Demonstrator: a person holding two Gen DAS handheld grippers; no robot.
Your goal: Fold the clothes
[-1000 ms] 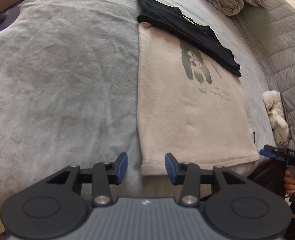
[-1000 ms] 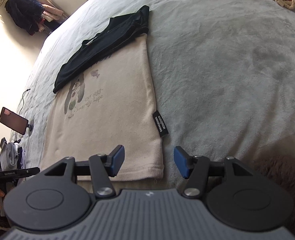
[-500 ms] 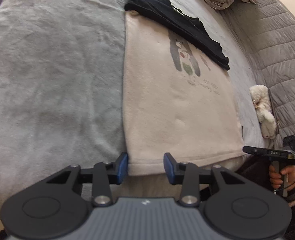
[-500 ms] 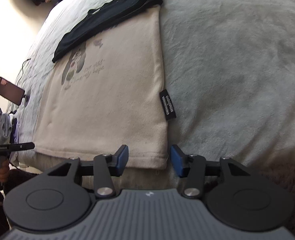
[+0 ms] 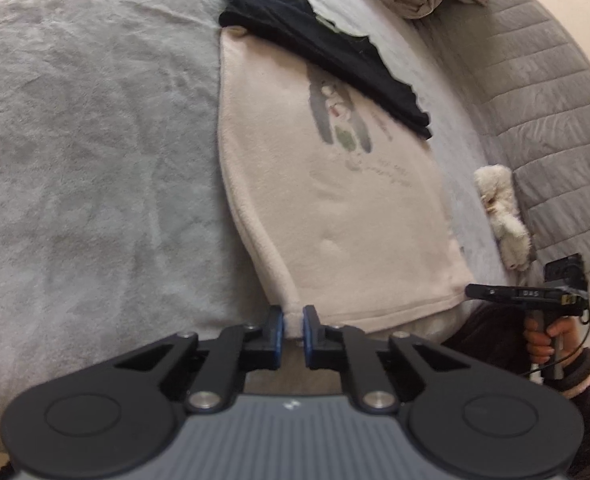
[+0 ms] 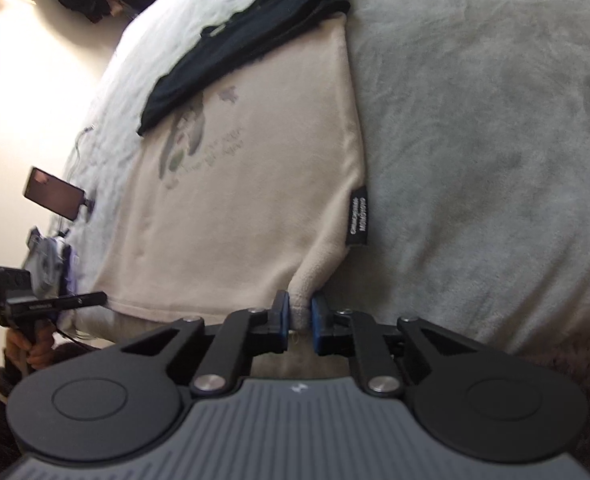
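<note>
At the near edge of the bed, the cream shirt (image 5: 335, 208) lies flat on the grey blanket (image 5: 95, 160), its long axis running away from the hem toward the far side. Both grippers have just been closing with fabric between their jaws. The left gripper (image 5: 293, 330) now pinches the near-left hem corner, pads drawn almost together on the cloth. The right gripper (image 6: 301, 322) pinches the near-right corner the same way, just below the black side label (image 6: 357, 216). Each hand sits at its own corner, so neither is nearer; the garment stretches straight ahead of both.

A black garment (image 5: 327, 52) lies across the shirt's far end, overlapping its top edge, so a fold carried fully forward would probably land on it. Left and right of the shirt the blanket is bare and gives room. A plush toy (image 5: 503, 216) lies well off to the right, and a phone (image 6: 53, 194) stands on its mount off to the left, both clear of the shirt.
</note>
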